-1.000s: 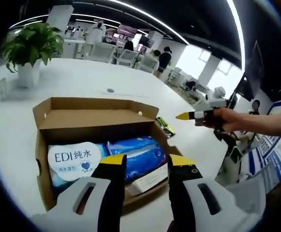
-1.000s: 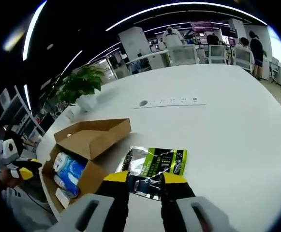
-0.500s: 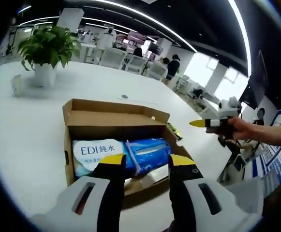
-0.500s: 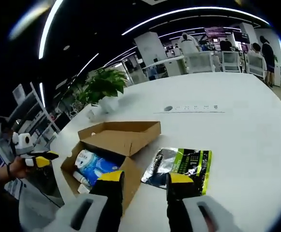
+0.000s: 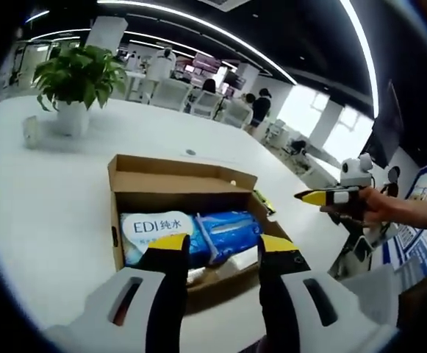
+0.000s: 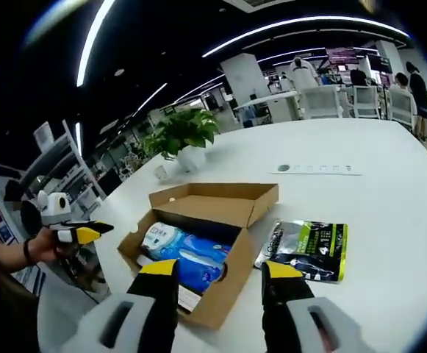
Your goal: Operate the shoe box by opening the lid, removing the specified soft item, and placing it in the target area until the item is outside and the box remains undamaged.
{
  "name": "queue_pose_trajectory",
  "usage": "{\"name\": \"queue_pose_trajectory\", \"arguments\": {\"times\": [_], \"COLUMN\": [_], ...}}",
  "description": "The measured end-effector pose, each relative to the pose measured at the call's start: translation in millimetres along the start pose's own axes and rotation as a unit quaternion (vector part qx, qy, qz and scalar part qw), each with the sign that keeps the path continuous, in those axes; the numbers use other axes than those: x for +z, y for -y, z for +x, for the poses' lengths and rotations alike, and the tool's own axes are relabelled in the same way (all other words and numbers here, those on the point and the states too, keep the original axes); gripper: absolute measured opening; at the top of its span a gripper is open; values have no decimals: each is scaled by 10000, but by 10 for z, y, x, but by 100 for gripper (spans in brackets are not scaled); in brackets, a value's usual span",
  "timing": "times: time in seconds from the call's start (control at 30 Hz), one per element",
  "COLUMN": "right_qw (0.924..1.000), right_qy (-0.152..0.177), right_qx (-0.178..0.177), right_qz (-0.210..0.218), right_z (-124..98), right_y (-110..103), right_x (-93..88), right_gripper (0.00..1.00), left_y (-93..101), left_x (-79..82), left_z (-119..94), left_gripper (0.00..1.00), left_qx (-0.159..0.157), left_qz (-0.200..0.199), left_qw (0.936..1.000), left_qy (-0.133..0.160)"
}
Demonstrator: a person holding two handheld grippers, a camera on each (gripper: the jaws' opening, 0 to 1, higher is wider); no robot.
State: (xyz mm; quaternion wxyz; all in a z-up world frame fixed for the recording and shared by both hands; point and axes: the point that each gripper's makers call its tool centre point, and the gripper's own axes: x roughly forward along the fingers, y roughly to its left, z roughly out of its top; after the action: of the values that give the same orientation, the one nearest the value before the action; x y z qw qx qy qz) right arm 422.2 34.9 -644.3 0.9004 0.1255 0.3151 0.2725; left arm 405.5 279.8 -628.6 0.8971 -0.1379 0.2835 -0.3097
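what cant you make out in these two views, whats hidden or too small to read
- Left gripper view: the shoe box floor under the blue wipes pack, and its near wall behind the left gripper.
- Right gripper view: small print on the green and black pouch, too small; the white label in the box, partly behind the right gripper.
- Both views: distant people, blurred.

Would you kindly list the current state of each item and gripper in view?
Shoe box: lid open, folded back.
Blue wipes pack: inside the box.
Green packet: flat on the table, beside the box.
Left gripper: open, empty.
Right gripper: open, empty.
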Motion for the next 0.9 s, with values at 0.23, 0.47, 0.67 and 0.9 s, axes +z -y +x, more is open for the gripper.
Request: {"name": "queue_pose_trajectory", "arguments": {"times": [0.23,0.47,0.67,0.9], "right_qw": [10000,9999,9998,9992], "right_qy": [46,64,66,-54], "right_qx": [-41,-22,70,261], "right_qz": [-25,-123,-148,-282], "right_z": [-73,-118,-80,15], "right_y": [-233,-480,-673,-957], "right_x": [-129,-228,-276,-396], "right_gripper": [46,49,50,56], "left_y": [-21,-49,-98,-116], "left_x": [-18,-26,-36,-117], "left_z": [-37,-106,-169,-203], "left_gripper": [37,38,38,39], "left_qx": [-143,-287,-371,-476], "left_qz": [134,359,511,542], "left_qw": [9998,9987,9975,9965], "left_qy": [-99,-219,-305,-419]}}
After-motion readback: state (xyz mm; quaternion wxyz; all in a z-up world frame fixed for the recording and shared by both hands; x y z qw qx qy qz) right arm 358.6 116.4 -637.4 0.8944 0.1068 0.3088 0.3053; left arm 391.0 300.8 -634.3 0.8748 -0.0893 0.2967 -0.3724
